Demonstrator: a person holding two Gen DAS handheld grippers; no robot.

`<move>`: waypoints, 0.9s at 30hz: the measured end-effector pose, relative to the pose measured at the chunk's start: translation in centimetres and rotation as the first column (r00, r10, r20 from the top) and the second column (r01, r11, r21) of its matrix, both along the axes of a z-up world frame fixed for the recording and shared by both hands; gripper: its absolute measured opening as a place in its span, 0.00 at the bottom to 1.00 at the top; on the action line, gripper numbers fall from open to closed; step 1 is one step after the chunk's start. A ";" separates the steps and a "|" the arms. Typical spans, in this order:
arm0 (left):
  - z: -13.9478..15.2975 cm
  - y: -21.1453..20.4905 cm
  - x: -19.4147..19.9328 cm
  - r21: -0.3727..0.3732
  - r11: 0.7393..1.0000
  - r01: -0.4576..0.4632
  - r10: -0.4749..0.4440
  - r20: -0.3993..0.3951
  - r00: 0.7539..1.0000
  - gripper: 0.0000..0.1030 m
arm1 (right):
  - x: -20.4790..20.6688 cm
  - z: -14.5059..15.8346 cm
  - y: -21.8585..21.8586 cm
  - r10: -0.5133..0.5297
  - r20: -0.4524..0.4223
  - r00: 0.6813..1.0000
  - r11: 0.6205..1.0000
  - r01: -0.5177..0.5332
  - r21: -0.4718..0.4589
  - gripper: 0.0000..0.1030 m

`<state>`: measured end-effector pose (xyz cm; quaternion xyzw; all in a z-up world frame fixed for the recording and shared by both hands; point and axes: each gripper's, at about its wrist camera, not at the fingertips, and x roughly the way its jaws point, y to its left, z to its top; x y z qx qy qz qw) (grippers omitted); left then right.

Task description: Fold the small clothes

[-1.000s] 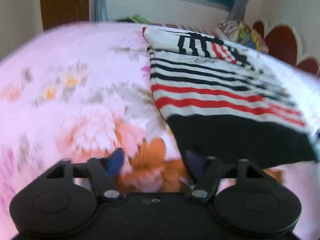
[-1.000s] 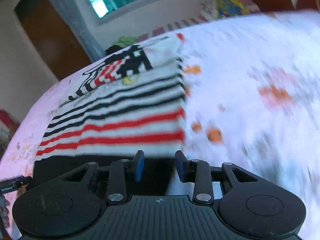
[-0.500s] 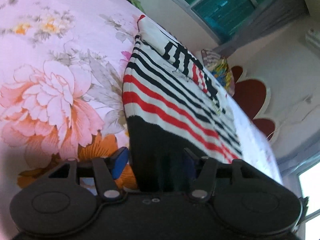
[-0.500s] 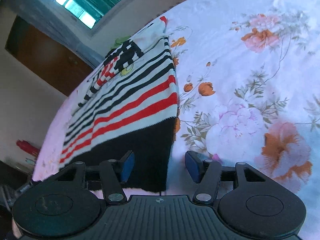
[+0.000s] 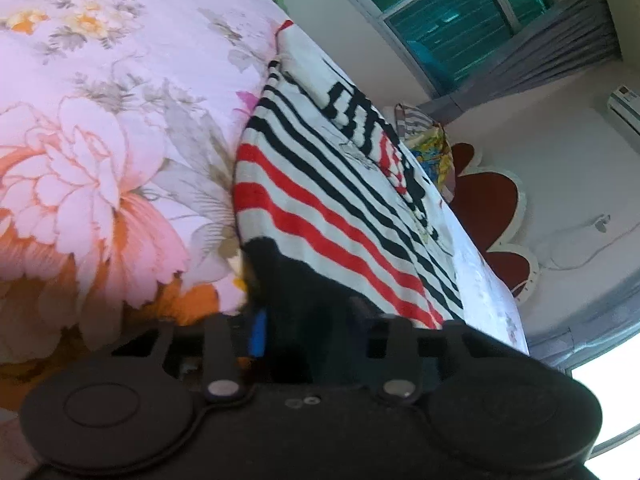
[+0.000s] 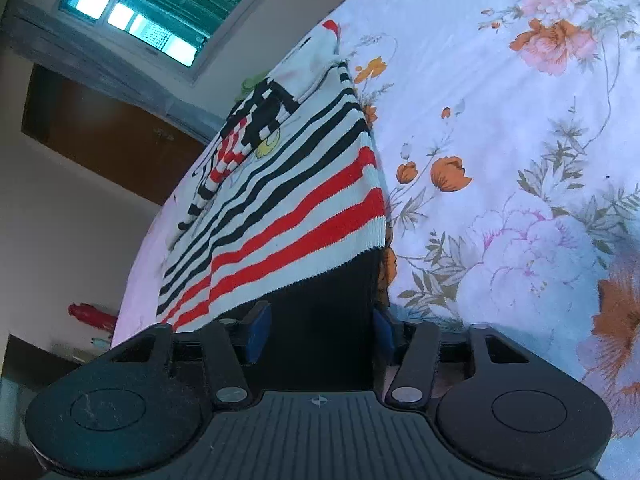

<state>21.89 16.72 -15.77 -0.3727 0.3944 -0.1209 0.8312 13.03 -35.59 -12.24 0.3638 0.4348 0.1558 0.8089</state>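
Note:
A small knit garment [image 5: 320, 184] with black, red and white stripes and a black hem lies flat on the floral bedsheet [image 5: 100, 160]. My left gripper [image 5: 308, 328] is open, its jaws on either side of the hem's left corner. The garment also shows in the right wrist view [image 6: 288, 200]. My right gripper [image 6: 320, 332] is open, with the black hem's right corner lying between its blue pads [image 6: 258, 330]. The cloth hides part of each gripper's fingers.
The bedsheet [image 6: 520, 160] spreads wide to the right of the garment. A colourful pillow [image 5: 432, 144] and a red scalloped headboard [image 5: 492, 208] lie past the garment. A window [image 6: 160, 4] and a brown door [image 6: 100, 136] are behind the bed.
Both grippers have tilted and moved forward onto the black hem. The hem corners now lie between their jaws. The right jaws opened wider.

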 end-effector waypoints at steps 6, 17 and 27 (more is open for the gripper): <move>-0.7 0.7 0.0 -0.067 0.996 -0.054 0.053 -0.016 0.998 0.24 | 0.2 -1.0 -0.8 -0.027 -0.038 0.999 0.996 0.030 0.090 0.29; -0.5 0.3 -0.3 0.007 0.998 -0.067 0.067 -0.014 0.998 0.05 | 0.3 -0.4 1.6 0.011 -0.043 0.999 1.000 -0.012 -0.012 0.05; 0.7 2.1 -3.0 -0.022 0.991 -0.135 0.137 0.093 0.986 0.04 | -2.8 1.1 -0.4 -0.017 0.128 0.992 1.000 0.019 -0.014 0.04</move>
